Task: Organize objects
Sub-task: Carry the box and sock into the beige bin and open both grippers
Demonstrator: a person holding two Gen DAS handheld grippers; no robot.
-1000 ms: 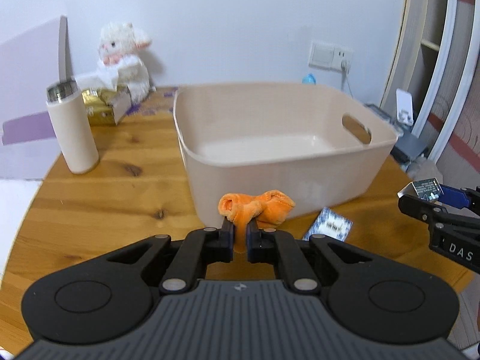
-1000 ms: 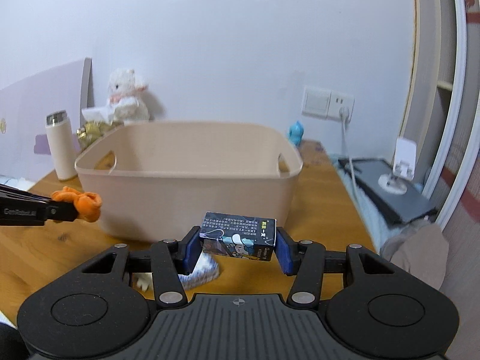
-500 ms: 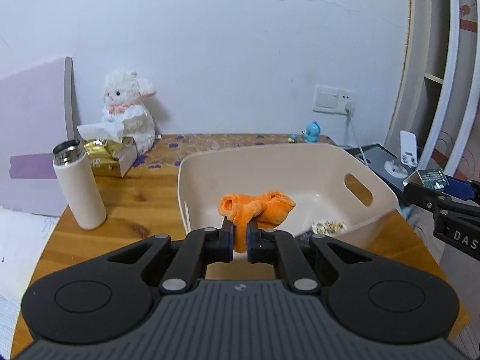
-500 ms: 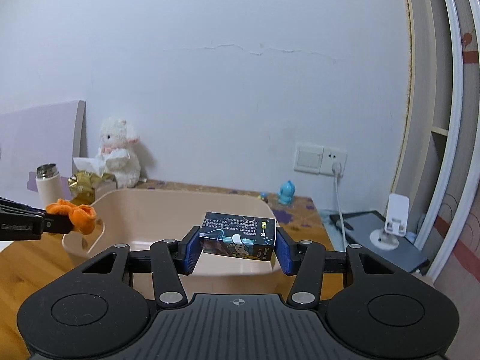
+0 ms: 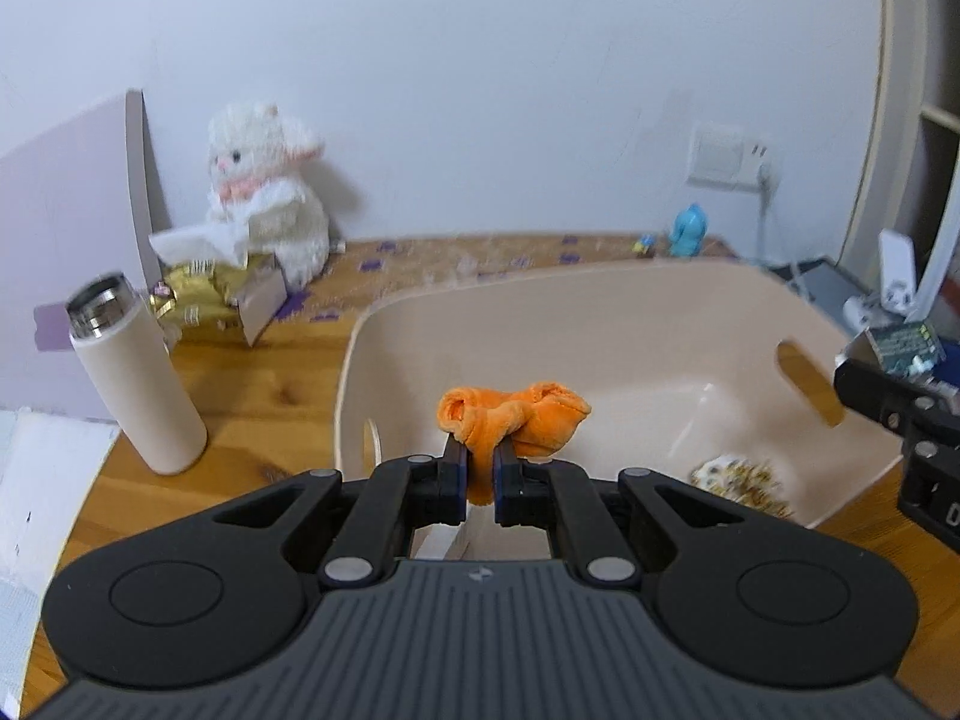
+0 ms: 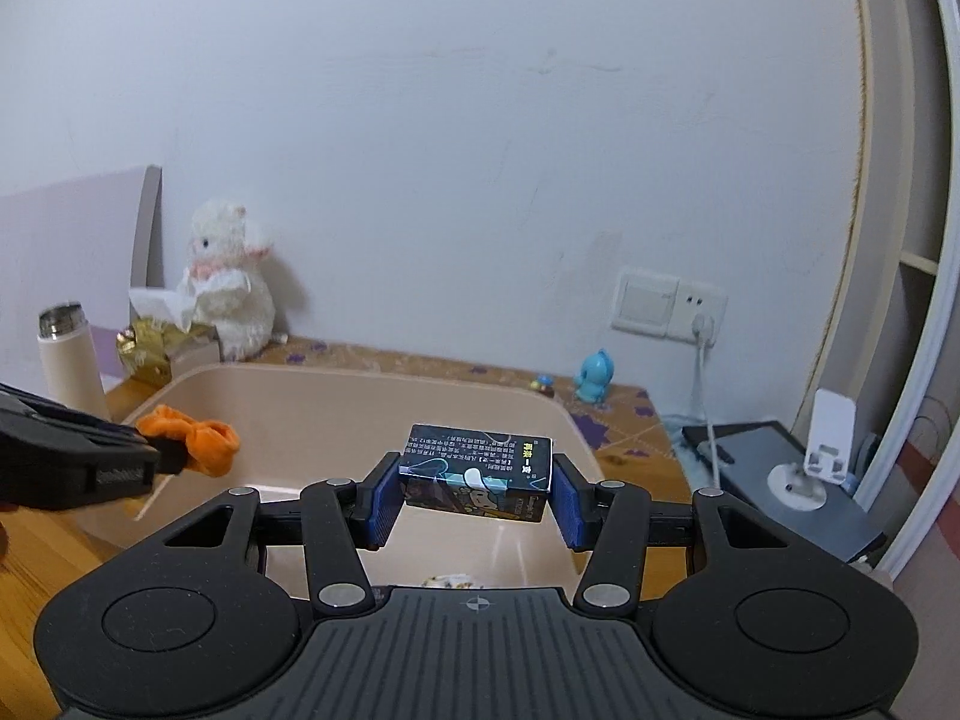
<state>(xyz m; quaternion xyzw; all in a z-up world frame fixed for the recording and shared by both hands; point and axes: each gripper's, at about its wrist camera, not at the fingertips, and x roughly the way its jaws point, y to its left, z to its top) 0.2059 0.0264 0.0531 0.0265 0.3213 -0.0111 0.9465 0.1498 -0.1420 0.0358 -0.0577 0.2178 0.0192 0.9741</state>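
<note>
While my left gripper pinches the orange cloth above the bin, one speckled item already lies inside; bottle, plush and tissue box stand apart, nothing blocking. From the right view, my right gripper clamps a carton over the bin, unreleased.

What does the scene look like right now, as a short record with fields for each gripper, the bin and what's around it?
left gripper: shut on orange cloth, held over the bin
right gripper: shut on dark printed box, held over the bin
bin: beige, handle slots, one small patterned item inside
table: wooden; white bottle, tissue box, white plush toy, blue figurine
</note>
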